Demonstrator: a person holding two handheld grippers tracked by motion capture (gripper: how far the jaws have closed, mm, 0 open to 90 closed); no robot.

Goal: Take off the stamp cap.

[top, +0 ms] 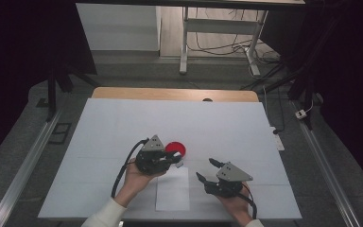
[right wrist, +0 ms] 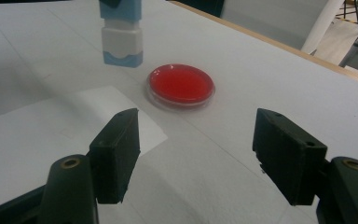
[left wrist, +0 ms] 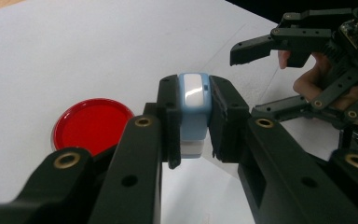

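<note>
My left gripper (left wrist: 193,123) is shut on a small blue and white stamp (left wrist: 193,105), holding it upright just above the table. The same stamp (right wrist: 121,37) hangs at the top of the right gripper view, its base a little off the surface. A round red ink pad (top: 176,149) lies on the white table, just right of the left gripper (top: 176,159), and the pad (left wrist: 93,125) shows to the left of the jaws. A white sheet of paper (top: 173,189) lies near the front edge. My right gripper (top: 206,169) stands open beside the paper, nothing between its fingers (right wrist: 119,151).
The white tabletop (top: 123,127) spreads wide around the objects. Its wooden far edge (top: 170,93) faces a floor with cables and metal stand legs (top: 184,52). Dark curtains hang on both sides.
</note>
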